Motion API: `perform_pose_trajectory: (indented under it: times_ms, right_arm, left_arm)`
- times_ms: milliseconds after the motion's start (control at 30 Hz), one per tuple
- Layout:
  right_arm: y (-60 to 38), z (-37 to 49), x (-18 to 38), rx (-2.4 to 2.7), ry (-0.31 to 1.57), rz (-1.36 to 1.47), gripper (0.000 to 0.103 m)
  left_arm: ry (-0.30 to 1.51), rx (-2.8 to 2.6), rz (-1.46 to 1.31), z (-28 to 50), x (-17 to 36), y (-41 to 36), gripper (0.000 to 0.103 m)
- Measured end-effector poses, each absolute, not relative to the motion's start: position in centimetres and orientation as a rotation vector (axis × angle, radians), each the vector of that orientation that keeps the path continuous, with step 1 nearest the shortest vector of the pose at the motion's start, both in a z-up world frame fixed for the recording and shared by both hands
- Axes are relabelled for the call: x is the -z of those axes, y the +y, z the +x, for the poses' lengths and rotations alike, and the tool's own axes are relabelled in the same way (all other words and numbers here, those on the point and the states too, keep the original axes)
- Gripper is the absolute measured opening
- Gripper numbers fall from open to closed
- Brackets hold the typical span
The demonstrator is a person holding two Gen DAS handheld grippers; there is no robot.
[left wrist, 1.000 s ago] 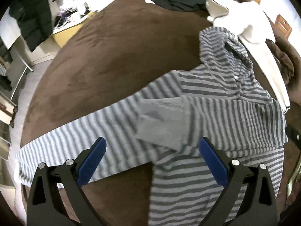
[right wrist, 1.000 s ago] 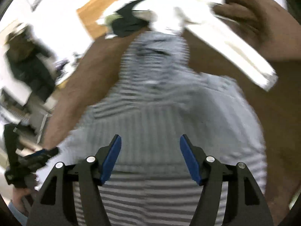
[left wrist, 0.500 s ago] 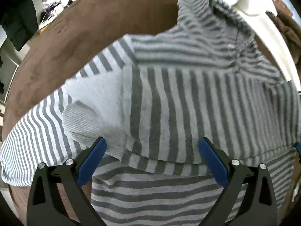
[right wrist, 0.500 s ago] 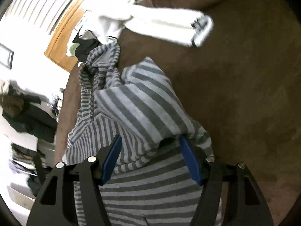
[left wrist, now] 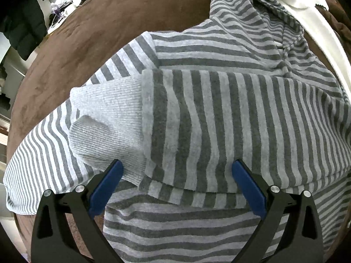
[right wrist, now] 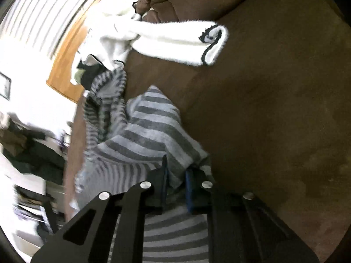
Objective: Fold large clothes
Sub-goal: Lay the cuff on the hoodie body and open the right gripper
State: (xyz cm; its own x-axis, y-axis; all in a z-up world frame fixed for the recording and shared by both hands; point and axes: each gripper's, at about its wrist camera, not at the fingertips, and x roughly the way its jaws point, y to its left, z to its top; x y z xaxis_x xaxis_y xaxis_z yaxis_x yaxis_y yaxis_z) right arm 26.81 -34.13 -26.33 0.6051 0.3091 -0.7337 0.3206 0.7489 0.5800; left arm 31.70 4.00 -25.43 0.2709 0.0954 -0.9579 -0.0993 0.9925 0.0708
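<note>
- Left wrist view: striped hoodie (left wrist: 219, 118) lies spread on brown bed cover (left wrist: 92, 35), one sleeve (left wrist: 230, 127) folded across its chest, ribbed cuff (left wrist: 105, 127) at left.
- Left gripper (left wrist: 176, 183) hovers over the sleeve's lower edge, fingers wide apart, gripping nothing.
- Right wrist view: right gripper (right wrist: 175, 183) has just been closing; fingers now pinch a fold of striped fabric at the hoodie's edge.
- White garment (right wrist: 171, 41) lies apart, beyond the hood.
- Risk: thin pinch may slip when pulled, or drag the folded sleeve askew.
</note>
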Motion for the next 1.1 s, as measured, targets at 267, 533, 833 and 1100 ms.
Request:
perform_pose_trajectory:
  times_ms: [267, 533, 833, 1100]
  right_arm:
    - [-33.3, 28.2, 26.5, -0.055, 1.074, 0.588, 0.024]
    - [-29.7, 29.9, 21.4, -0.125, 1.21, 0.24, 0.033]
    - [-30.2, 29.7, 17.5, -0.001, 1.216, 0.177, 0.059]
    - [-29.7, 35.8, 19.3, -0.041, 1.219, 0.263, 0.055]
  left_arm:
    - [1.281, -0.132, 0.005, 31.5, 25.8, 4.1, 0.098]
    - [1.282, -0.132, 0.012, 31.2, 25.8, 3.9, 0.097]
    - [1.299, -0.127, 0.002, 31.6, 25.2, 4.3, 0.097]
    - [1.291, -0.055, 0.042, 31.6, 24.0, 3.6, 0.097]
